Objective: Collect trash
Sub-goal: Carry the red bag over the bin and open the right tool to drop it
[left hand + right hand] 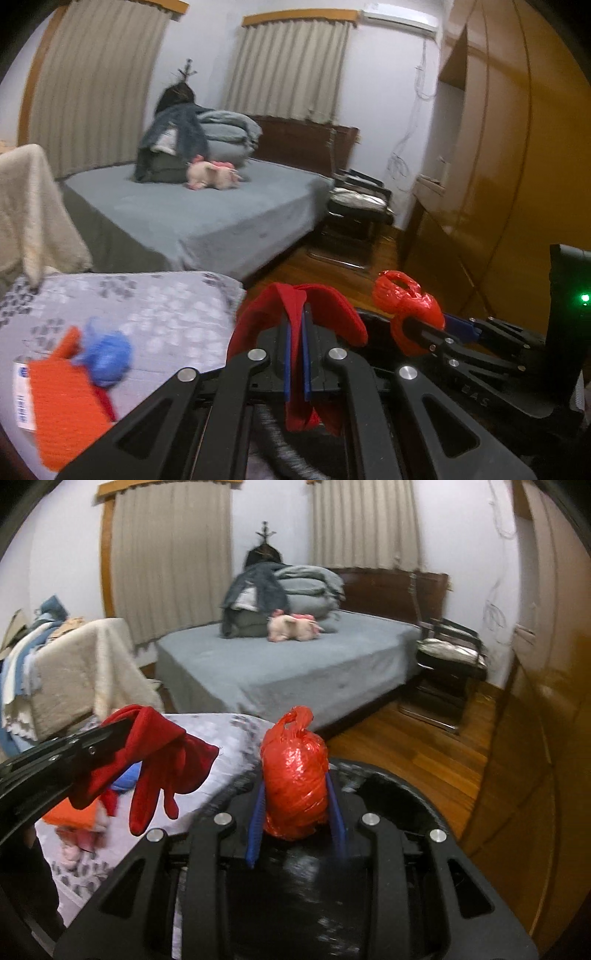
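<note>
My left gripper (298, 317) is shut on a red glove (332, 314) that drapes over both sides of its blue pads. The same glove (166, 760) hangs by its fingers from the left gripper (125, 725) in the right wrist view. My right gripper (295, 805) is shut on a tied red plastic bag (295, 779), knot upward, squeezed between the blue fingers (256, 823). That bag (406, 306) also shows at the right of the left wrist view, with the right gripper (417, 321) around it. A black round bin (399, 801) lies just below and behind the bag.
A patterned grey quilt (140, 314) at lower left carries an orange cloth (62, 398) and a crumpled blue bag (107, 354). Beyond are a grey bed (295, 664) with a plush toy (291, 626), a draped chair (81, 668), a black stool (447, 664), a wooden wardrobe (517, 147) and wood floor (424, 746).
</note>
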Tool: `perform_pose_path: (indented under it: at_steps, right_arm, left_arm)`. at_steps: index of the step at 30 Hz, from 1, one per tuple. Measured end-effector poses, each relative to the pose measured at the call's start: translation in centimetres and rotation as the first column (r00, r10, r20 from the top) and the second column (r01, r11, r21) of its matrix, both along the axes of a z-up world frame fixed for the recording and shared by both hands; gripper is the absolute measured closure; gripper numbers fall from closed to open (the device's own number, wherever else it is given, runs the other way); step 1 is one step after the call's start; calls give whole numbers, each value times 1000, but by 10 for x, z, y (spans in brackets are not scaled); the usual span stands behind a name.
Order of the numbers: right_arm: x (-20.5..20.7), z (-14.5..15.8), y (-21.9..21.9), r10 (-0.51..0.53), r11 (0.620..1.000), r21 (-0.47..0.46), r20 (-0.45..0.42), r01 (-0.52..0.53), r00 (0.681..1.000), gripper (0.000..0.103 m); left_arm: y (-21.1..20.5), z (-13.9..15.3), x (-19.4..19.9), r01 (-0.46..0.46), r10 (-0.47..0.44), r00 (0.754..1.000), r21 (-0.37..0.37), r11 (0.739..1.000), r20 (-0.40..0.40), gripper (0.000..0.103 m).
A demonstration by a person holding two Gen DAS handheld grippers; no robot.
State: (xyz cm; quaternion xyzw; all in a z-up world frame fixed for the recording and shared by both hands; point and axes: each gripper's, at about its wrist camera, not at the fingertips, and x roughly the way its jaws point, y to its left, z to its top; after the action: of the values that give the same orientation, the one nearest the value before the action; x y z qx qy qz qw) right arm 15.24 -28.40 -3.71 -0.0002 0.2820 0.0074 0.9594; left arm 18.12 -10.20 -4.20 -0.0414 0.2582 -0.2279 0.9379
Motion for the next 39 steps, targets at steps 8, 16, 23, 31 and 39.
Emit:
perform_pose_path:
  at_steps: [8, 16, 23, 31, 39]
  right_arm:
    - [1, -24, -39, -94, 996, -8, -49, 93, 994, 70]
    - [1, -36, -44, -129, 991, -26, -53, 128, 990, 39]
    - [0, -23, -21, -92, 995, -23, 7, 92, 996, 10]
    - [10, -14, 35, 26, 999, 35, 17, -27, 1000, 7]
    - [23, -18, 116, 174, 983, 63, 12, -175, 985, 7]
  left_arm:
    - [-48, -26, 10, 115, -114, 991, 5, 993, -67, 97]
    - [-31, -41, 10, 94, -92, 991, 14, 996, -97, 44]
    - [26, -31, -1, -53, 56, 998, 68, 996, -39, 21]
    - [111, -17, -24, -267, 268, 963, 106, 958, 7, 11]
    - [193, -20, -47, -457, 459, 888, 162, 874, 29, 11]
